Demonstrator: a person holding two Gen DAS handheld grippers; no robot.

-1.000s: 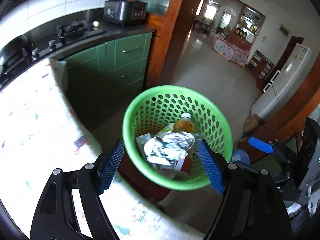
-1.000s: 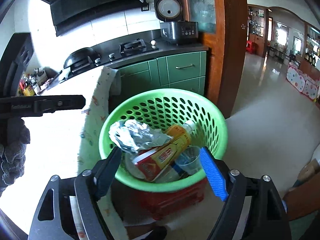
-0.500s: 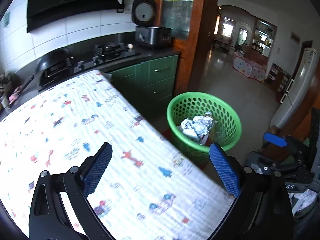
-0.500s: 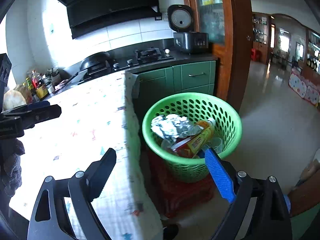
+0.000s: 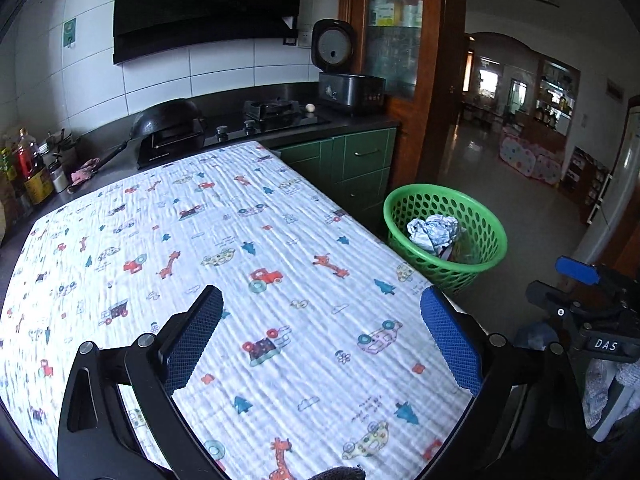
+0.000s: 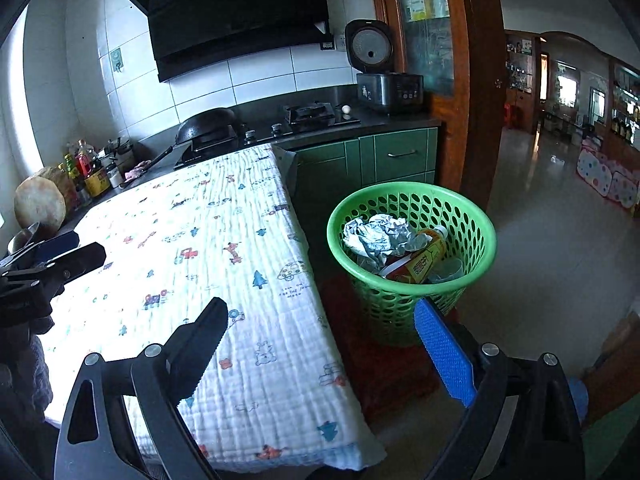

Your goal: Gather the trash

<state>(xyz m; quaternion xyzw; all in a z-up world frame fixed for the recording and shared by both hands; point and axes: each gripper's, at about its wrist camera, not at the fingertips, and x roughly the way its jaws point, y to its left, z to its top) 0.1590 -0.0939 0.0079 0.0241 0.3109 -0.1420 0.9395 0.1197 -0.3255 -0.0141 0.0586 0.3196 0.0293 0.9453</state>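
Observation:
A green perforated basket [image 6: 412,200] stands on a red stool [image 6: 384,364] beside the table's right edge. It holds crumpled foil [image 6: 376,234], an orange bottle [image 6: 426,258] and a clear cup [image 6: 448,270]. The basket also shows in the left wrist view [image 5: 444,196], with the foil [image 5: 434,230] on top. My left gripper [image 5: 320,336] is open and empty above the table's patterned cloth [image 5: 240,240]. My right gripper [image 6: 320,348] is open and empty over the table's right edge, short of the basket.
The cloth-covered table [image 6: 224,240] fills the left. Behind it is a dark counter with a wok [image 6: 208,124], gas hob [image 6: 308,114] and rice cooker [image 6: 384,76]. Green cabinets [image 6: 400,156] and a wooden door frame [image 6: 476,80] stand behind the basket. Bottles [image 6: 86,172] stand at far left.
Both grippers have pulled back and up from over the basket. The basket now looks smaller and farther off, and the table cloth fills the view. Both stay open.

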